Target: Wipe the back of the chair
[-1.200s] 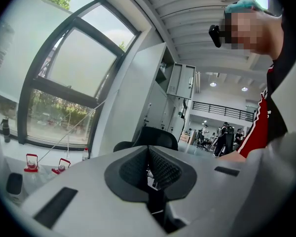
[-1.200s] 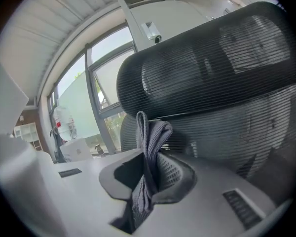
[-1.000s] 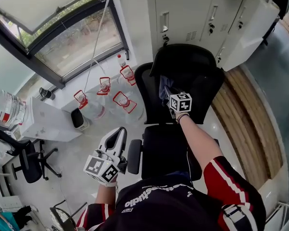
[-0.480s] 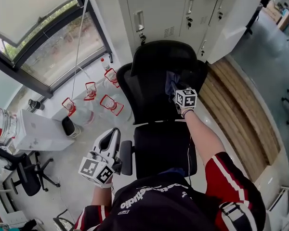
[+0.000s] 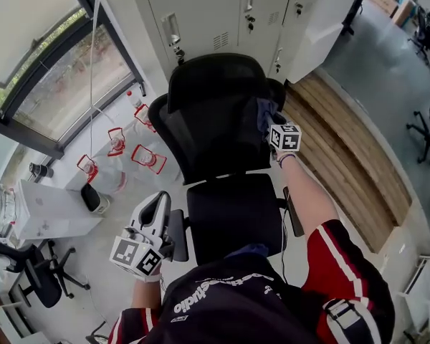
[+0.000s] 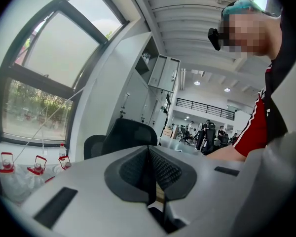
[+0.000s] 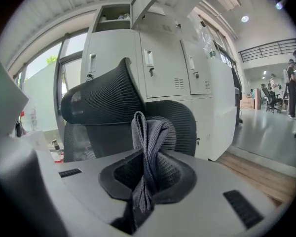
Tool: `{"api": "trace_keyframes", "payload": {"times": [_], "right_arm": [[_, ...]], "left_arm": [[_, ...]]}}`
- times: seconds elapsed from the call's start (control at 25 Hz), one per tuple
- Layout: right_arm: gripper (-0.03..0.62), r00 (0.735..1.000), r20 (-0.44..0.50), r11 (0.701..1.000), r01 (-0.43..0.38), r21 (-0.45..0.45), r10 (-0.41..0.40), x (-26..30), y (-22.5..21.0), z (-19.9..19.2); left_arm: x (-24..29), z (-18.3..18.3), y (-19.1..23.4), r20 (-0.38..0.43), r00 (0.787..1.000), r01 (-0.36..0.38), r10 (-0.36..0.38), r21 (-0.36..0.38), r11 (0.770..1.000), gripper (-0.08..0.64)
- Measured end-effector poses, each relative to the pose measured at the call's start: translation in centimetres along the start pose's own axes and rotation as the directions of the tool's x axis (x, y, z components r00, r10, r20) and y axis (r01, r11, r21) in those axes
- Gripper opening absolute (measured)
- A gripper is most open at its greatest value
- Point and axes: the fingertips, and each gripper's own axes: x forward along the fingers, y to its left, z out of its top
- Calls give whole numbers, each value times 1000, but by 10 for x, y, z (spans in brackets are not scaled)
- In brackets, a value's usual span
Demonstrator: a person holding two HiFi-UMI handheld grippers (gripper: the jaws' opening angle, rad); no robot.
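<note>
right gripper (image 7: 149,174) pinches cloth (image 7: 149,132) near chair (image 7: 96,100), plain only in its view; left gripper (image 6: 150,174) seemingly closed.

Bright, even daylight came through the window (image 5: 57,84) at left and threw only soft shadows, ceiling lamps (image 6: 197,83) glared as small spots, and both gripper views curved heavily toward dark, rounded corners.

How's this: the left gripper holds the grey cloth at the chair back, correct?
No, the right gripper holds the grey cloth at the chair back; the right gripper view shows it clamped between the jaws.
</note>
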Motion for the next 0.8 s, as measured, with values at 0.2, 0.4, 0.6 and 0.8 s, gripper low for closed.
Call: {"api": "trace_keyframes", "payload": {"times": [0.2, 0.4, 0.6, 0.8], "right_arm": [[61, 995, 27, 995, 96, 34, -97, -20, -46, 5], [60, 984, 28, 983, 175, 49, -176, -43, -81, -7], [60, 977, -48, 975, 210, 76, -207, -61, -87, -64], [60, 975, -110, 973, 206, 104, -194, -58, -72, -116]], "left_arm": [[1, -8, -9, -15, 1000, 9, -9, 0, 1000, 25], [0, -11, -17, -18, 1000, 13, -13, 0, 1000, 25], [-3, -19, -23, -29, 999, 13, -13, -4, 1000, 25], [-7, -30, -25, -46, 999, 0, 0, -7, 1000, 25]]}}
